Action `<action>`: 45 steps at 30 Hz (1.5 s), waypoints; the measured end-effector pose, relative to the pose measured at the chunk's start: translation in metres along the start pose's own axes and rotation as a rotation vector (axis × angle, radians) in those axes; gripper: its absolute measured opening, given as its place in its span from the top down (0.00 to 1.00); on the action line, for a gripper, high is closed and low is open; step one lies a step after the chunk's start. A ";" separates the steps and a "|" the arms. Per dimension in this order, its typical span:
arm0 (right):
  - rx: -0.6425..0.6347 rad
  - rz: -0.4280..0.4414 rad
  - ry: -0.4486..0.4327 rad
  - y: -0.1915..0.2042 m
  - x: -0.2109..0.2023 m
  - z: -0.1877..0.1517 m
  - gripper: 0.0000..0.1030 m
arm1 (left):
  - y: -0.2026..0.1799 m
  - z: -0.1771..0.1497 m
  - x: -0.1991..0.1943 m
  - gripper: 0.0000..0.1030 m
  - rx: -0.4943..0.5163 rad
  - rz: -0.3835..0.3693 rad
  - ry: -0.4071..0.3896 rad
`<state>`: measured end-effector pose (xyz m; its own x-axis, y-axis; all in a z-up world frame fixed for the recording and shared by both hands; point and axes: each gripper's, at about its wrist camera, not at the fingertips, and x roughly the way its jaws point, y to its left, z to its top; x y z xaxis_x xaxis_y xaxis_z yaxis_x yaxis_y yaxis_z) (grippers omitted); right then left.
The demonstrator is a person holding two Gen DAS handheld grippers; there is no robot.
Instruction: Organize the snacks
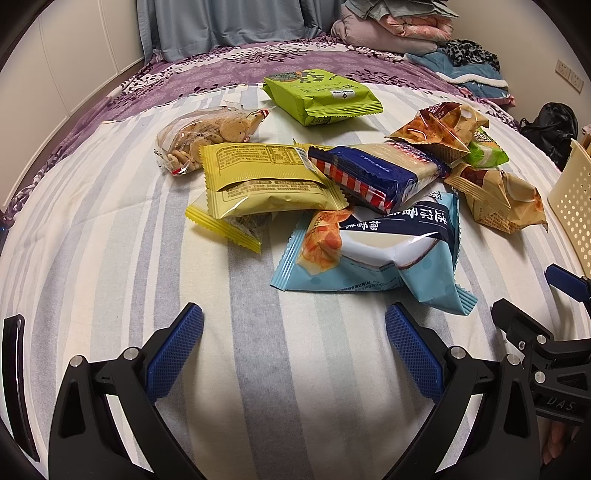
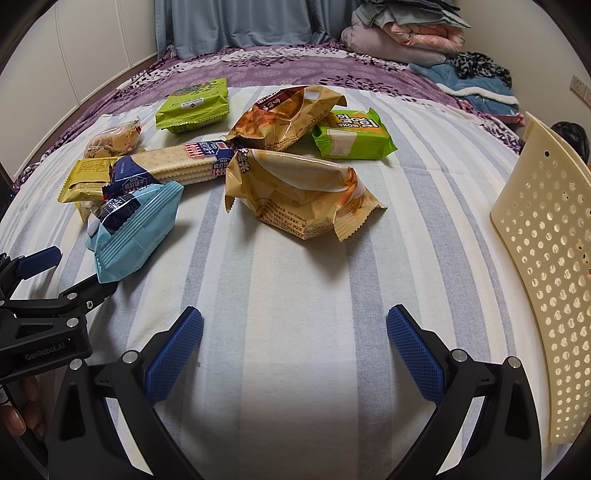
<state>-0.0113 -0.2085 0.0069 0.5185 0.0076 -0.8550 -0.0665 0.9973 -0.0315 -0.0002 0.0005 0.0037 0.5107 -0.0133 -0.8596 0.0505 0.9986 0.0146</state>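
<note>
**Snack pile on the bed, both grippers wide and empty**

The left gripper (image 1: 294,325) hovers over bare striped sheet (image 1: 110,258) with its blue fingers spread wide and nothing between them. The right gripper (image 2: 294,325) is spread just as wide, also empty, just beside it over the same sheet.

The snacks lie heaped toward the middle of the bed. Nearest the left gripper is a light blue packet (image 1: 373,254); a navy cracker pack (image 1: 376,177) rests on its far edge and overlaps a yellow packet (image 1: 266,181). Behind the yellow one sits a clear bag of round biscuits (image 1: 207,136), and farther back, apart from the heap, a lime green pack (image 1: 321,96). Ahead of the right gripper lies a tan crinkled bag (image 2: 299,192), with a second tan bag (image 2: 284,118) behind it and a small green wafer pack (image 2: 351,136) just beside them.

A cream perforated basket (image 2: 546,258) stands at the bed's right edge, beside the right gripper. Folded bedding (image 1: 399,26) is stacked at the far right corner, against a blue curtain (image 1: 221,26).
</note>
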 end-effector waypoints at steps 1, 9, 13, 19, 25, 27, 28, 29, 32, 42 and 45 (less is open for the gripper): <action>0.000 0.000 0.000 0.000 0.000 0.000 0.05 | 0.000 0.000 0.000 0.02 0.000 0.000 0.000; 0.000 0.000 0.000 0.000 0.001 0.000 0.05 | 0.000 0.000 0.000 0.02 0.000 -0.001 0.000; 0.001 0.001 -0.001 0.000 0.001 0.000 0.05 | 0.000 0.000 -0.001 0.02 -0.001 -0.002 0.000; 0.007 0.027 -0.038 -0.002 -0.008 0.000 0.05 | 0.003 -0.006 -0.014 0.03 -0.019 -0.022 -0.012; 0.020 0.053 -0.154 -0.015 -0.042 0.008 0.05 | 0.018 0.001 -0.043 0.03 -0.055 -0.031 -0.100; 0.067 0.075 -0.187 -0.026 -0.051 0.015 0.05 | 0.025 0.010 -0.054 0.03 -0.070 -0.034 -0.137; 0.084 0.085 -0.198 -0.033 -0.053 0.018 0.05 | 0.028 0.015 -0.059 0.03 -0.077 -0.038 -0.155; 0.099 0.095 -0.209 -0.038 -0.056 0.021 0.05 | 0.031 0.020 -0.064 0.03 -0.082 -0.043 -0.170; 0.115 0.101 -0.221 -0.050 -0.056 0.029 0.05 | 0.043 0.035 -0.071 0.03 -0.095 -0.057 -0.203; 0.153 0.126 -0.178 -0.066 -0.037 0.035 0.05 | 0.083 0.086 -0.026 0.03 -0.096 -0.081 -0.157; 0.148 0.130 -0.166 -0.064 -0.030 0.037 0.05 | 0.090 0.103 -0.005 0.03 -0.082 -0.079 -0.139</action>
<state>0.0091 -0.2694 0.0541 0.6475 0.1359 -0.7499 -0.0225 0.9869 0.1595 0.0897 0.0854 0.0619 0.6222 -0.0931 -0.7773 0.0282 0.9949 -0.0965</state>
